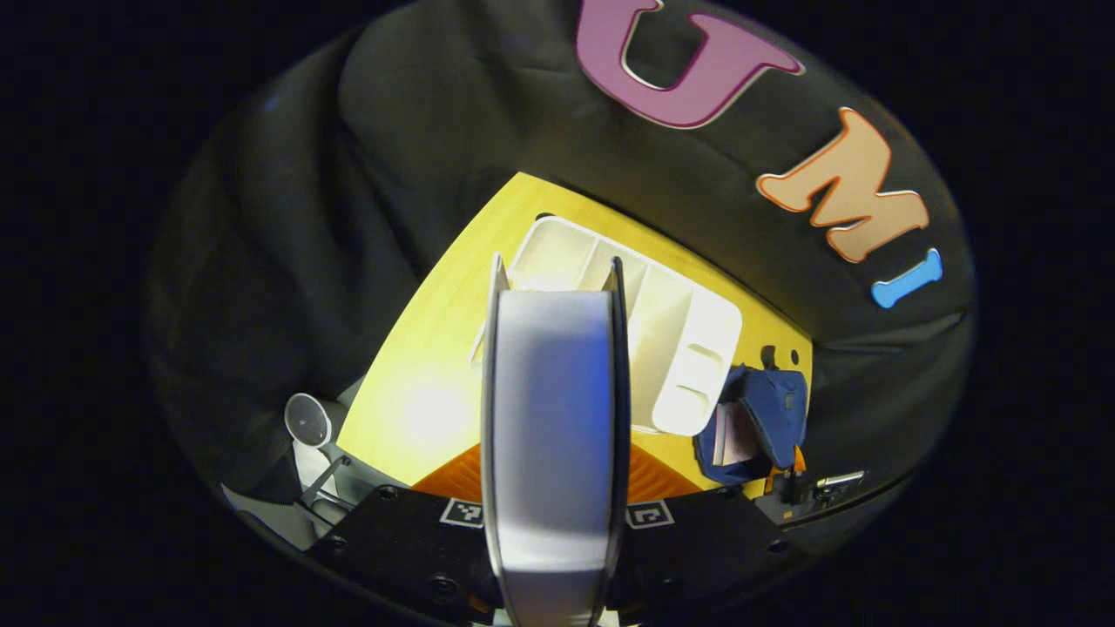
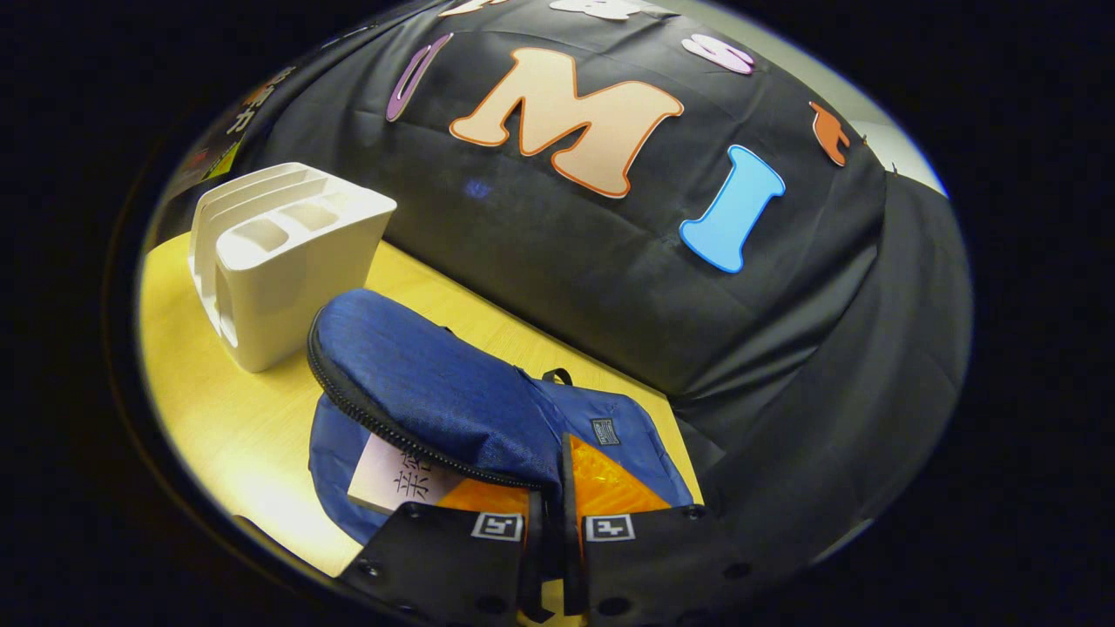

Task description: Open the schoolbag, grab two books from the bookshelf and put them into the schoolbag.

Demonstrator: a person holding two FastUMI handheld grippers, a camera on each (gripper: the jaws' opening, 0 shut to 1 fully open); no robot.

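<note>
In the left gripper view a book [image 1: 553, 409] stands edge-on, its pale page block facing me, and my left gripper [image 1: 555, 477] is shut on it above the table. Behind it is the white bookshelf [image 1: 671, 348], whose slots look bare. To the right lies the blue schoolbag [image 1: 766, 418], open. In the right gripper view my right gripper [image 2: 549, 503] is shut on the zip edge of the schoolbag's flap [image 2: 435, 383] and holds it lifted. Under the flap a pinkish book [image 2: 392, 481] lies inside the schoolbag. The bookshelf [image 2: 287, 252] stands just left of the bag.
The yellow table [image 2: 218, 418] ends close behind the bag at the black cloth wall. In the left gripper view the other gripper [image 1: 819, 488] sits by the bag, and a grey stand with a round mirror-like disc [image 1: 307, 420] is off the table's near left edge.
</note>
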